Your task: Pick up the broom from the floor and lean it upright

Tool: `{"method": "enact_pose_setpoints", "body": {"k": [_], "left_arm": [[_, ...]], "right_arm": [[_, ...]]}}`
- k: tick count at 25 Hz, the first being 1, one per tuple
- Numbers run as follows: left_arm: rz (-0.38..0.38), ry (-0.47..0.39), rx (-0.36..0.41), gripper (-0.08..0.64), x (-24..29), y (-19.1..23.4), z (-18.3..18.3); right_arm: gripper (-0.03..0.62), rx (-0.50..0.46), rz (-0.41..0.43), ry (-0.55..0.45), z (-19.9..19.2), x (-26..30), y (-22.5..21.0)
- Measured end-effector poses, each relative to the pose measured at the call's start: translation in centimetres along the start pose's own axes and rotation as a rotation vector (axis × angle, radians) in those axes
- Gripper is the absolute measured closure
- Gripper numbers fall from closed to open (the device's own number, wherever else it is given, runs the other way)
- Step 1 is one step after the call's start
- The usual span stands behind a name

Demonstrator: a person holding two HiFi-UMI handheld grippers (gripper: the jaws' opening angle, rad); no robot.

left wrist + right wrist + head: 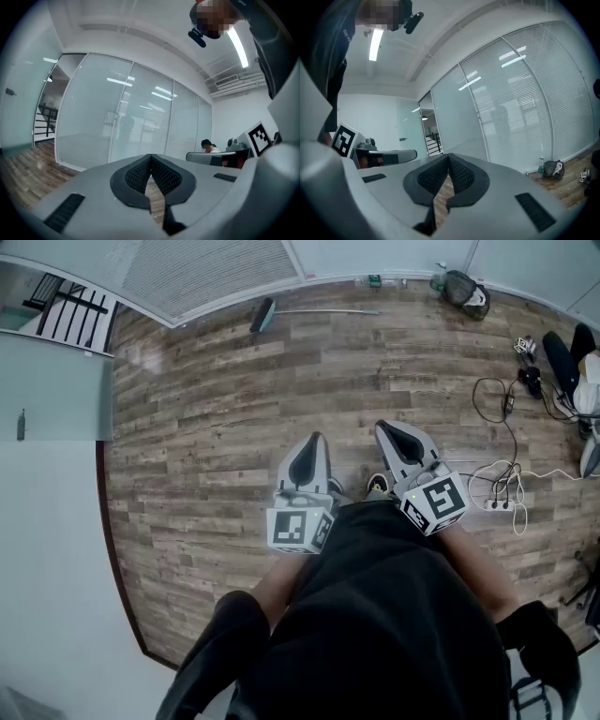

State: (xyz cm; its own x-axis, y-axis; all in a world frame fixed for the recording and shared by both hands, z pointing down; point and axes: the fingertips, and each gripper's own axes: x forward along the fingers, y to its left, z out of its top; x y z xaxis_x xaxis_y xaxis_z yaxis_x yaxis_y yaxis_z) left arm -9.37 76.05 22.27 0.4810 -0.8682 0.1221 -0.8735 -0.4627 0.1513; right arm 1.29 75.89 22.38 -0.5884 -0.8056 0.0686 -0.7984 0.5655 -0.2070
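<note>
A broom (281, 313) with a teal head and a long grey handle lies flat on the wooden floor, far off by the glass wall. My left gripper (310, 442) and right gripper (386, 430) are held level in front of my body, side by side and well short of the broom. Both are shut with nothing between the pads. In the left gripper view the left gripper (151, 157) has its black pads together at the tips. The right gripper (449, 156) looks the same in the right gripper view. Neither gripper view shows the broom.
A glass partition with blinds (206, 273) runs along the far side. A dark bag (466, 289) and a bottle sit by the wall at the right. Cables and a power strip (502, 493) lie on the floor at the right. A person sits at a desk (208, 146).
</note>
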Motion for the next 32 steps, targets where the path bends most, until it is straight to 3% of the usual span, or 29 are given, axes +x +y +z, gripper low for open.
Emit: {"method": "enact_pose_setpoints", "body": {"k": [8,18,28,32], "left_arm": [[0.103,0.024,0.213,0.538,1.4,-0.9,2.4],[0.061,-0.006,0.215,0.538,3.8,-0.6,6.1],[0.013,-0.057,0.197,0.538,9.9,5.4,9.2],[-0.052,-0.056,0.143,0.539,11.8,7.7,10.2]], "right_arm": [[0.577,0.05,-0.043,-0.032,0.7,-1.0,-2.6],[0.577,0.087,-0.104,-0.068,2.8,1.3,-4.9],[0.577,0.064,-0.119,-0.096,6.9,8.6,-6.7],[0.577,0.068,-0.09,-0.091,8.2,12.5,-6.1]]}}
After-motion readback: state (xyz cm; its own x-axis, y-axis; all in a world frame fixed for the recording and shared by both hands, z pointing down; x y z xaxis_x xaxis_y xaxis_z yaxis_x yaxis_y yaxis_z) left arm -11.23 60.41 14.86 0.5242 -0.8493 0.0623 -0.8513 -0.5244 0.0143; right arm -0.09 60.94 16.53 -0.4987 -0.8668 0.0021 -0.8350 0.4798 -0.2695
